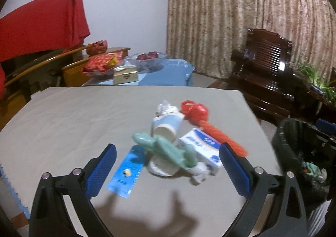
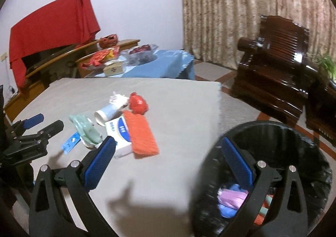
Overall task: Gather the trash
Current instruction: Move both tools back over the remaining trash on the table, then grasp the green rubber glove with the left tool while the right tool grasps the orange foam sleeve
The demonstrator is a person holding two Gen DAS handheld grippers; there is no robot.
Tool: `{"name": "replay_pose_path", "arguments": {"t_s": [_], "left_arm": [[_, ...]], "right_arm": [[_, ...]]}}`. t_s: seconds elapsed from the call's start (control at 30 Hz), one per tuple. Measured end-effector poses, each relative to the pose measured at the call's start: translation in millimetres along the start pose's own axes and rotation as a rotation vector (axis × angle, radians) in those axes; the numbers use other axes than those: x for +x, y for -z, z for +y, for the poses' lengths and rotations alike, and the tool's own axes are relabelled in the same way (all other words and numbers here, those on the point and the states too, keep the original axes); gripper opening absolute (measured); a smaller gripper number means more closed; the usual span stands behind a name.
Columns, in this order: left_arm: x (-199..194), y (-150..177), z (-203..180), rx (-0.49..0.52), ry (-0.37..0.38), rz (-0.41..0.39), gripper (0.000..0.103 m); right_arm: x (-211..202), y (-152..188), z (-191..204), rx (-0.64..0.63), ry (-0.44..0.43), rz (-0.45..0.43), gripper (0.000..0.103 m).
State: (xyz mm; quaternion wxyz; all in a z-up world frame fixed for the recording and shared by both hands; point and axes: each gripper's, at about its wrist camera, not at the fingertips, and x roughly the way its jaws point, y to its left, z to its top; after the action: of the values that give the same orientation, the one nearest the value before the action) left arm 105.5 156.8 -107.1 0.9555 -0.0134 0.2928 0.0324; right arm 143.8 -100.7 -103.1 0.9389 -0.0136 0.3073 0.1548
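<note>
- Left wrist view: my left gripper [image 1: 168,165] is spread wide over the trash pile [image 1: 178,140] on the table [image 1: 63,115]; snagging several overlapping pieces could scatter them.
- My right gripper [image 2: 166,165], spread and empty, hovers at the bin [image 2: 294,138] rim; bumping could tip it.

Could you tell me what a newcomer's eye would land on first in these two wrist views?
Probably the small heap of trash in the middle of the grey table: an orange-red wrapper, a white and blue box, a tipped paper cup and a pale green bag. Next, the black-lined bin beside the table on the right, already holding scraps, with the open right gripper above its rim.
</note>
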Motion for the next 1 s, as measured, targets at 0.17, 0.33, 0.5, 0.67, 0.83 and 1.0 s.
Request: {"name": "replay_pose_path", "arguments": {"t_s": [0.17,0.33,0.5,0.67,0.83,1.0], "left_arm": [[11,4,18,-0.023,-0.030,0.023,0.096],[20,9,25,-0.028,-0.039,0.044,0.095],[29,10,23,-0.031,-0.027,0.062,0.095],[39,14,20,-0.019,-0.022,0.082,0.092],[44,16,16,-0.022,-0.015,0.095,0.091],[48,17,12,-0.024,0.001,0.100,0.091]], "right_arm": [[33,-2,24,-0.039,-0.047,0.042,0.098],[72,-3,38,-0.049,-0.061,0.081,0.097],[105,3,34,-0.037,-0.039,0.133,0.089],[129,13,27,-0.038,-0.034,0.198,0.077],[142,21,25,-0.042,-0.030,0.225,0.068],[144,19,22,-0.033,-0.022,0.236,0.059]]}}
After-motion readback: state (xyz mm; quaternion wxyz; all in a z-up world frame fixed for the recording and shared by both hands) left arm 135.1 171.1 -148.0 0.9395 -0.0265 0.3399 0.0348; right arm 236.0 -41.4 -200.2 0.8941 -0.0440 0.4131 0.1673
